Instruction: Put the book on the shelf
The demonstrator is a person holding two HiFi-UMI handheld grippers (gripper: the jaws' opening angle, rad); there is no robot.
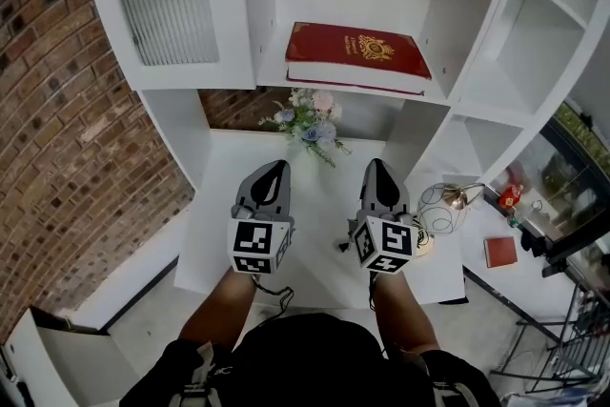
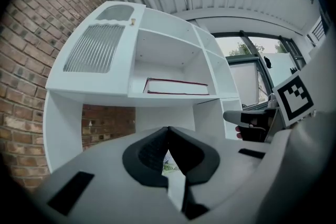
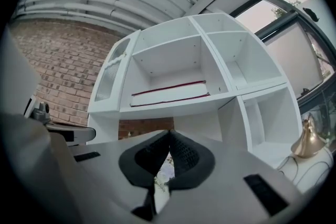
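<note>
A dark red book [image 1: 357, 54] with a gold crest lies flat on the middle shelf of the white shelving unit [image 1: 469, 95]; its page edge shows as the book [image 2: 176, 86] in the left gripper view and the book [image 3: 169, 94] in the right gripper view. My left gripper [image 1: 277, 166] and right gripper [image 1: 379, 164] hover side by side over the white desk [image 1: 224, 234], below and in front of the book, well apart from it. Both are shut with nothing between the jaws, the left gripper [image 2: 168, 129] and right gripper [image 3: 169, 134] tips meeting.
A small bouquet of pale flowers [image 1: 310, 122] stands on the desk just beyond the grippers. A wire ornament with a gold bird [image 1: 448, 202] sits at the desk's right. A ribbed cabinet door [image 1: 167, 0] closes the shelf's left compartment. A brick wall [image 1: 57, 110] runs along the left.
</note>
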